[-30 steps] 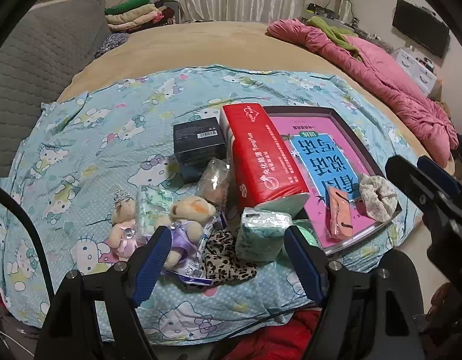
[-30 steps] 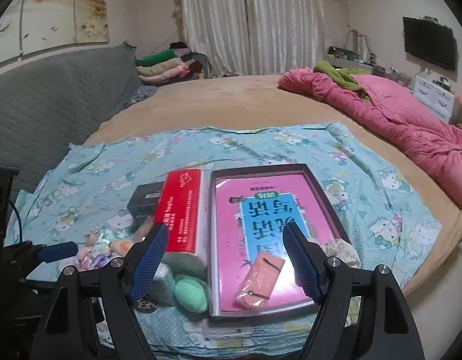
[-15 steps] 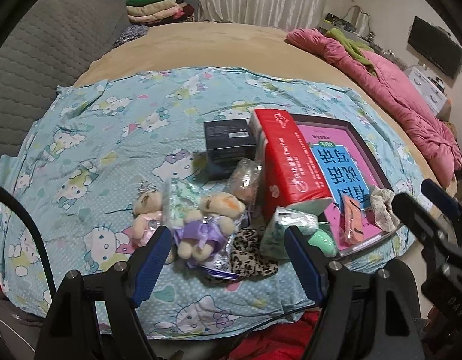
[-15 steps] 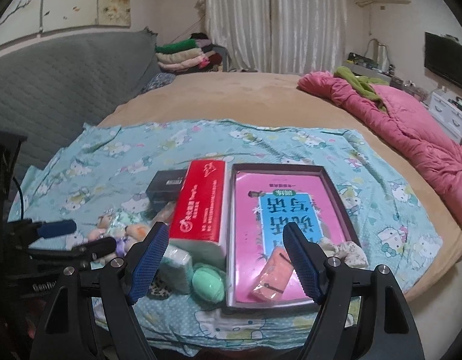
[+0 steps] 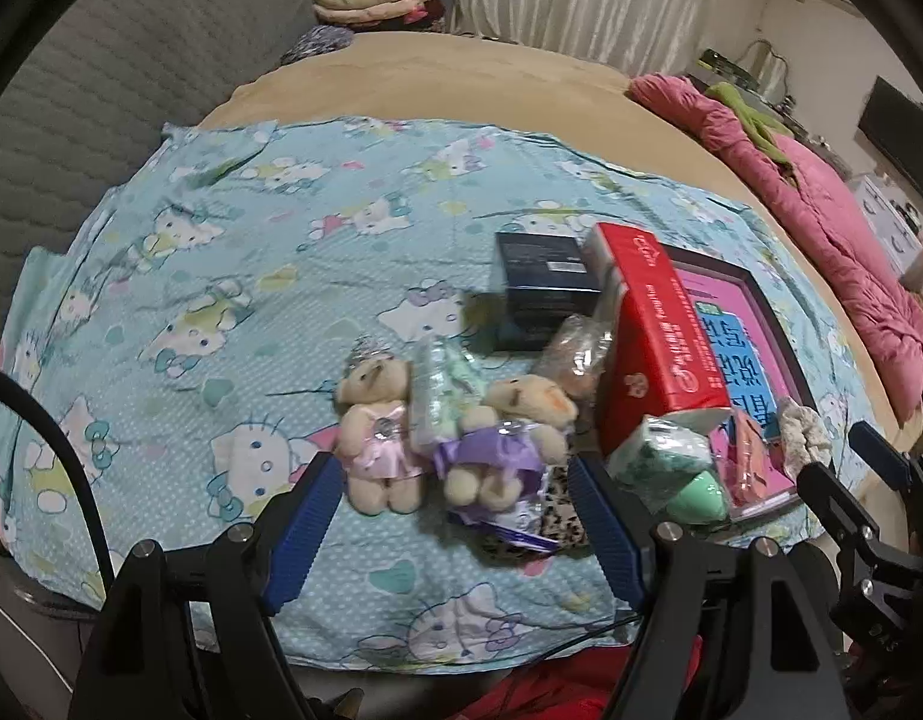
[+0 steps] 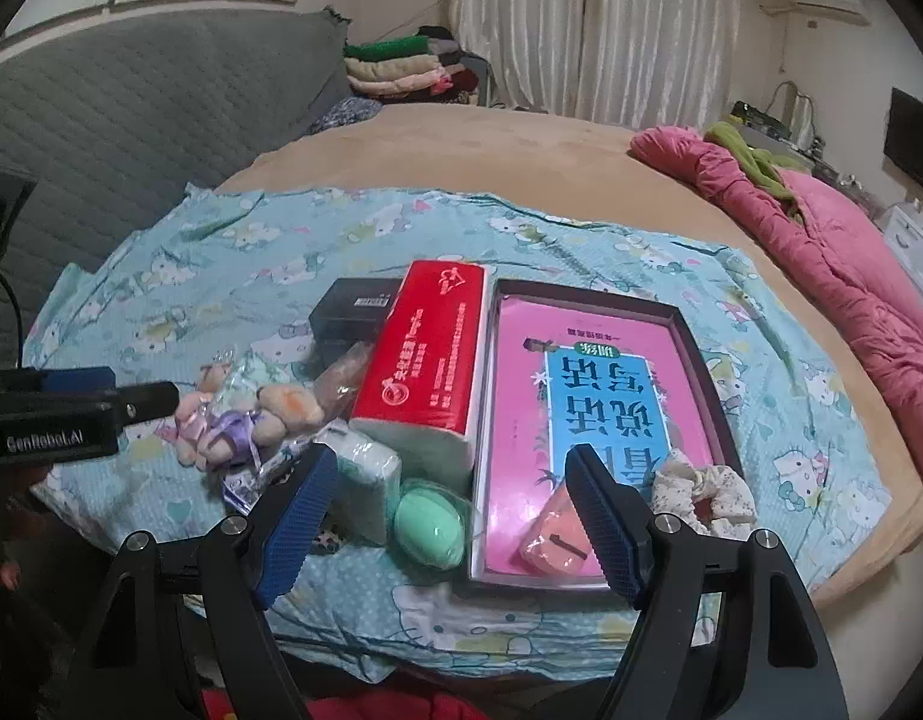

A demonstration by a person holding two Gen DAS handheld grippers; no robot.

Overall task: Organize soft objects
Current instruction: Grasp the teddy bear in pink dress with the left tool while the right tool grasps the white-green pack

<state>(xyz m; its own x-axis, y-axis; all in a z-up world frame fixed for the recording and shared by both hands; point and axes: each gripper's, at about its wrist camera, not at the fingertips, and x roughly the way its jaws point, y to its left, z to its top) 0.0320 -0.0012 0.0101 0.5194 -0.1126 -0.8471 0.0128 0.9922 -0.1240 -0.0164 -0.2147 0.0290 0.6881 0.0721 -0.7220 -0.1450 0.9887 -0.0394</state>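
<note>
A: Bears? Where do they lie?

B: 2 bears, the pink-dressed bear (image 5: 374,438) and the purple-dressed bear (image 5: 509,438), lie on the bed sheet (image 5: 221,276) just ahead of the left claw (image 5: 455,516), between its spread fingers.

A: The right claw (image 6: 449,516)?

B: Spread too, pinching nothing. Ahead of it lie the green egg-shaped sponge (image 6: 430,529) and the tray (image 6: 698,354); the red tissue pack (image 6: 428,360) lies farther ahead.
</note>
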